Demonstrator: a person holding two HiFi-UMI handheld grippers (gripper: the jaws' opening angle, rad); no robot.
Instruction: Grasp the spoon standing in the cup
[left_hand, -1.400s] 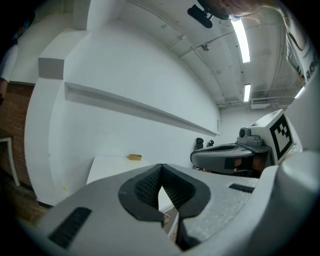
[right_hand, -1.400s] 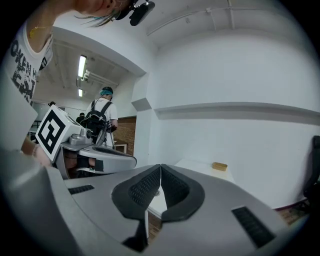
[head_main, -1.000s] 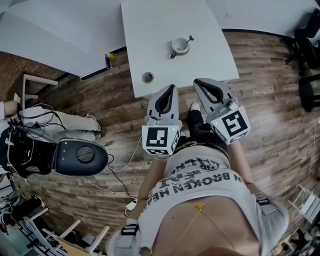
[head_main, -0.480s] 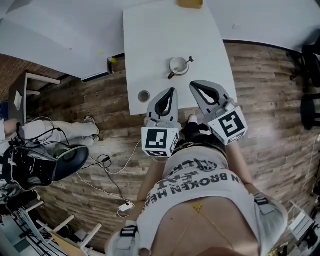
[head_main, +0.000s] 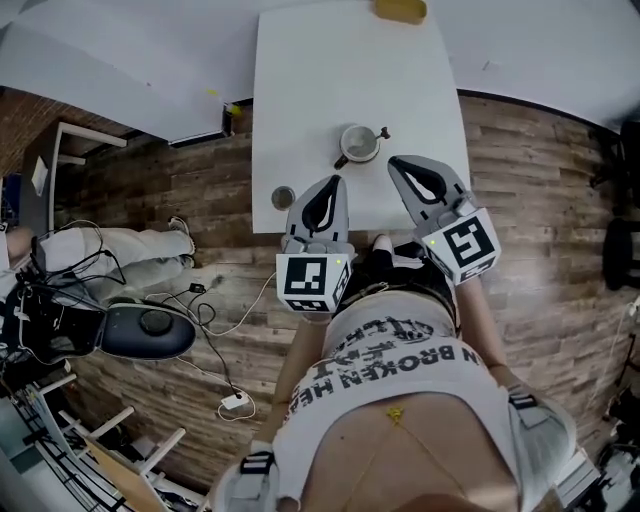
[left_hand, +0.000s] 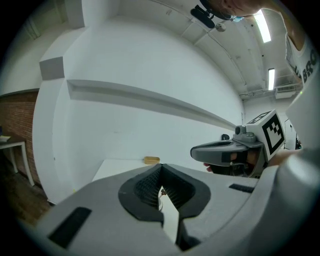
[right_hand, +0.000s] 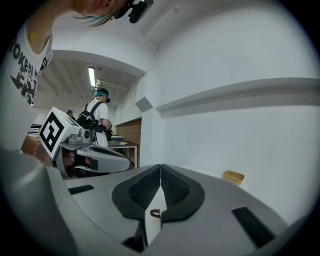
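Bench: the white bench (head_main: 330, 70) runs away from you. The cup stands on it toward the near end, in the middle across its width, so either side could reach it.
Left tool: your left tool (head_main: 338, 183) hovers over the bench's near edge, just short of the cup and a little left of it. Its pads meet at the tip with nothing between them.
Right tool: your right tool (head_main: 398, 166) is level with it, near the cup's right side. It is pressed shut and empty. It looks parked for an approach, and it will have to spread before it can take anything.
Cup: the cup (head_main: 360, 143) sits upright, its handle turned toward you and to the left. That leaves the right rim clear.
Spoon: the spoon (head_main: 379, 133) has its bowl down inside the cup and leans on the rim, which props it up.
Spoon axis: the long axis tilts up out of the cup, and the handle end points away from you and to the right. I judge the right tool better placed to close across it.
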